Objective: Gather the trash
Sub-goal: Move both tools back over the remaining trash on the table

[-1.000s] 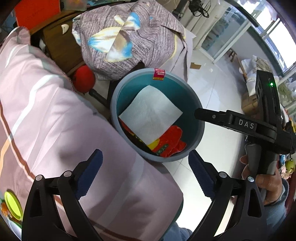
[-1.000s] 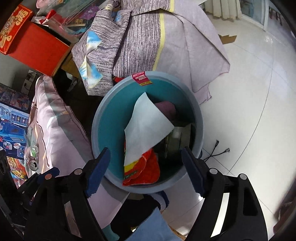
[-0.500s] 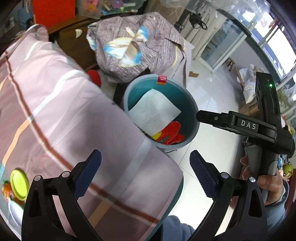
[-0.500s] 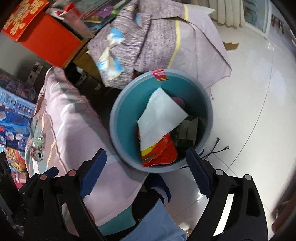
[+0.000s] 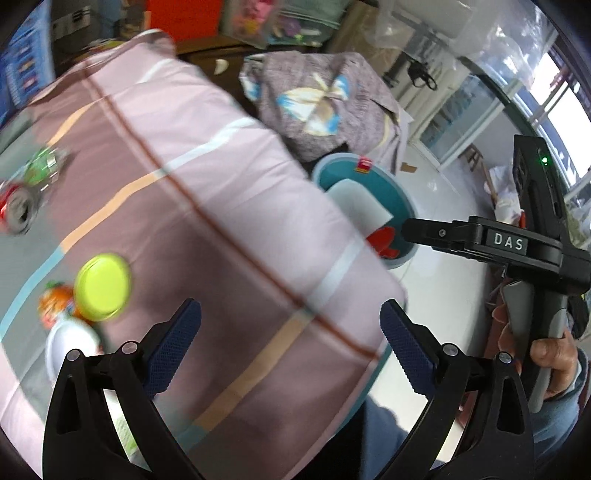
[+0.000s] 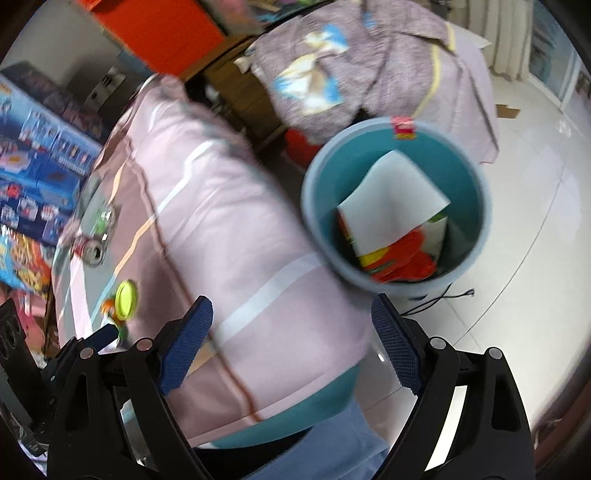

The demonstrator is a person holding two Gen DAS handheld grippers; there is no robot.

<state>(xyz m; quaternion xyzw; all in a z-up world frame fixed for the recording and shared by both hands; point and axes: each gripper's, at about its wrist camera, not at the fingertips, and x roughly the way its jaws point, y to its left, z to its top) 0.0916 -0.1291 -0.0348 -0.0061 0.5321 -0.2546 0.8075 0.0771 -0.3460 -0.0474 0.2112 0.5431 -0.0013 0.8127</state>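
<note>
A blue bin [image 6: 476,236] stands on the white floor beside the table, also in the left wrist view [image 5: 404,201]. It holds a white paper sheet [image 6: 391,199] and red wrappers [image 6: 410,264]. On the pink striped tablecloth [image 5: 207,206] lie a yellow-green lid [image 5: 102,286] on an orange-labelled container, a crushed green can [image 5: 42,171] and a red can [image 5: 16,208]. My left gripper [image 5: 290,347] is open and empty above the tablecloth. My right gripper [image 6: 291,347] is open and empty over the table corner.
A grey patterned cloth [image 5: 325,99] covers furniture behind the bin. An orange box [image 6: 159,33] and colourful boxes [image 6: 33,162] stand at the back left. A black cable [image 6: 439,299] lies on the floor by the bin.
Both grippers have pulled back and swung left from over the bin toward the table. The lid and cans have come into view. Both stay open.
</note>
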